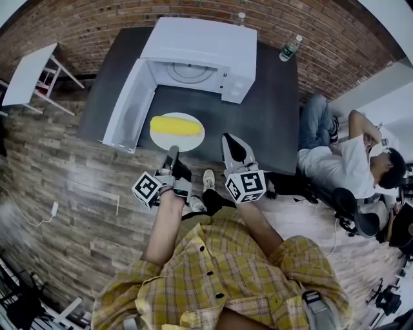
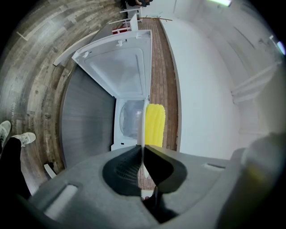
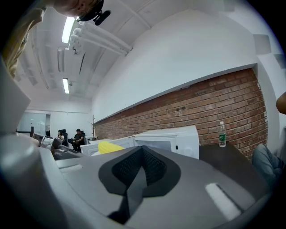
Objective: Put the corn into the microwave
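Observation:
A yellow corn cob [image 1: 175, 124] lies on a white plate [image 1: 184, 142] that hangs over the dark table [image 1: 271, 122], just in front of the white microwave [image 1: 201, 55]. The microwave door [image 1: 127, 106] stands swung open to the left. My left gripper [image 1: 171, 153] is shut on the plate's near rim. In the left gripper view the plate [image 2: 142, 129] shows edge-on between the closed left gripper [image 2: 142, 150], with the corn [image 2: 155, 125] beside it and the microwave cavity [image 2: 128, 118] behind. My right gripper [image 1: 230, 143] hovers to the right of the plate, shut and holding nothing.
A water bottle [image 1: 291, 48] stands on the table's far right corner, and another [image 1: 241, 18] behind the microwave. A person [image 1: 345, 158] sits on the floor to the right. A small white table [image 1: 29, 74] stands at the left, by the brick wall.

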`<state>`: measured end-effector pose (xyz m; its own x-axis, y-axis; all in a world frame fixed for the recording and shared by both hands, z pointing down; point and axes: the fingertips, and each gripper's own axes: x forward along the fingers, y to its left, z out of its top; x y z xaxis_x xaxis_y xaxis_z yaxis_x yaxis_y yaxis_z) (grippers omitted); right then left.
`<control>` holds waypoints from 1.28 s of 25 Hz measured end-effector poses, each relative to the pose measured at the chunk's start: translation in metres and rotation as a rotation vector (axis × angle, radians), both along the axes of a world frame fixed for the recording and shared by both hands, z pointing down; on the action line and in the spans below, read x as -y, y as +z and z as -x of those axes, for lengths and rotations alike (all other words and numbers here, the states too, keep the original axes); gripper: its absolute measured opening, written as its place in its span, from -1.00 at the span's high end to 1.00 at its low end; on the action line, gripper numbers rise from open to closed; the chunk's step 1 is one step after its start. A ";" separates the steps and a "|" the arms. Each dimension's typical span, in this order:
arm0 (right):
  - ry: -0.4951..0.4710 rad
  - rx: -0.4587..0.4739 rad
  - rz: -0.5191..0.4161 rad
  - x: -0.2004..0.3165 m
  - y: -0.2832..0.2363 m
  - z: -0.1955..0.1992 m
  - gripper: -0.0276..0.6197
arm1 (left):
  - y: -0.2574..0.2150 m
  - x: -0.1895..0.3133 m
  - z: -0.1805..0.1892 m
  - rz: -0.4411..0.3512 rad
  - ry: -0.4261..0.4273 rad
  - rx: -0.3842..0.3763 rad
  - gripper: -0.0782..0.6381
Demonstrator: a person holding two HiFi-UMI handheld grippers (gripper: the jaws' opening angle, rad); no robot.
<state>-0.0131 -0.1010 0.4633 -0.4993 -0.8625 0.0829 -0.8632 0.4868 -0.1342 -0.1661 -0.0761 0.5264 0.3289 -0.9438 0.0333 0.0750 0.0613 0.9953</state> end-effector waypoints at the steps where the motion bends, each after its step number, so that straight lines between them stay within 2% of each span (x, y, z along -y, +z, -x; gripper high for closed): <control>1: 0.004 -0.001 0.003 0.004 0.002 0.000 0.92 | 0.001 0.004 0.000 0.002 0.003 0.007 0.73; 8: -0.002 0.002 0.015 0.030 0.011 0.002 0.93 | 0.009 0.028 -0.005 0.023 0.016 0.021 0.73; 23: -0.040 0.015 0.018 0.080 0.022 0.009 0.93 | 0.028 0.086 -0.011 0.051 0.026 0.003 0.72; 32: -0.040 0.013 0.029 0.106 0.028 0.008 0.93 | 0.040 0.116 -0.013 0.067 0.044 0.034 0.72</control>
